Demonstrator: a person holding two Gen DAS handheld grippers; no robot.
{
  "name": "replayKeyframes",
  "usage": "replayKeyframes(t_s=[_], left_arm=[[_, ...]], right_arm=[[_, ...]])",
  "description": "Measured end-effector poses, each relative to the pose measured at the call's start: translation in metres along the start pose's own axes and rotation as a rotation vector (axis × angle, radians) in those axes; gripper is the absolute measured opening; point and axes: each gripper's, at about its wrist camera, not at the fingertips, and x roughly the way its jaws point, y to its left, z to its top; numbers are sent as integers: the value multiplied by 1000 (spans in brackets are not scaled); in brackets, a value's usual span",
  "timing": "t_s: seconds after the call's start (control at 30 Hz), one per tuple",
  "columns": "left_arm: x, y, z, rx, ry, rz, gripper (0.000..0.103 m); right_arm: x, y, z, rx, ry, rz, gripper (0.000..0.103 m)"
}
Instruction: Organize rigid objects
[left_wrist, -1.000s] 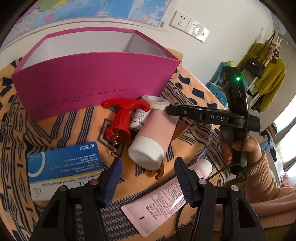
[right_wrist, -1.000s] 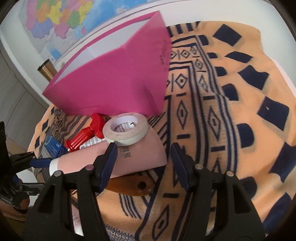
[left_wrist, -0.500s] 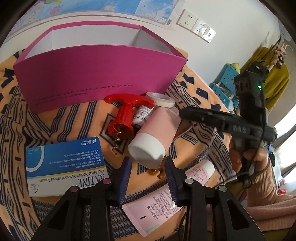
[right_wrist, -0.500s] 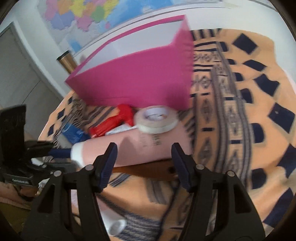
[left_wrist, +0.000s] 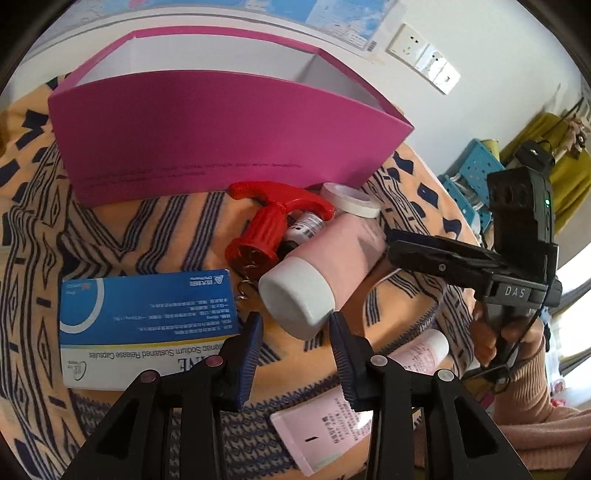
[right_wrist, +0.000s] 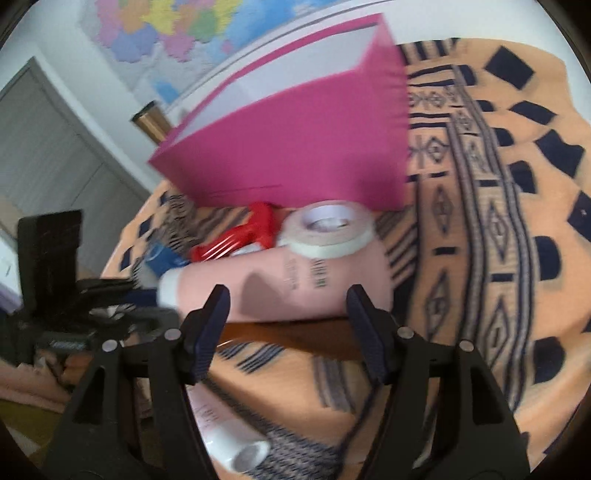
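Observation:
A magenta box (left_wrist: 221, 125) stands open at the back of the patterned cloth; it also shows in the right wrist view (right_wrist: 295, 140). In front of it lie a red corkscrew (left_wrist: 273, 225), a roll of white tape (left_wrist: 351, 195), a small vial (left_wrist: 306, 225) and a big pink tube with a white cap (left_wrist: 314, 273). My left gripper (left_wrist: 295, 332) is open, just short of the tube's cap. My right gripper (right_wrist: 288, 317) is open, close over the pink tube's body (right_wrist: 295, 284). The tape (right_wrist: 328, 229) rests at the tube's far end.
A blue and white medicine box (left_wrist: 144, 325) lies at the left. A flat pink tube (left_wrist: 354, 406) lies near the front edge. A brown wooden piece (right_wrist: 288, 336) lies under the big tube. Wall sockets (left_wrist: 424, 59) are behind.
My left gripper narrowed, then opened again and moved closer to the tube's cap. My right gripper swung left and nearer to the pink tube, still open.

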Motion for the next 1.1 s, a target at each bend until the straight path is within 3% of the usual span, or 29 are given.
replayKeyframes(t_s=[0.23,0.3,0.37,0.47,0.8,1.1], left_arm=[[2,-1,2,1,-3,8,37],[2,-1,2,1,-5,8,37],[4,-3,3,7,-4,10,38],[6,-8,4,24,-10,34,39],[-7,7,4,-2,-43,36,46],[-17,0,5,15,-70,21,47]], right_arm=[[6,-28,12,55,-17,-77,67],[10,-26,14,30,-18,-77,68],[17,-18,16,-18,-3,-84,76],[21,-12,14,-82,-8,-100,77],[-1,-18,-1,12,-78,73,75],[-20,3,8,-19,-136,31,74]])
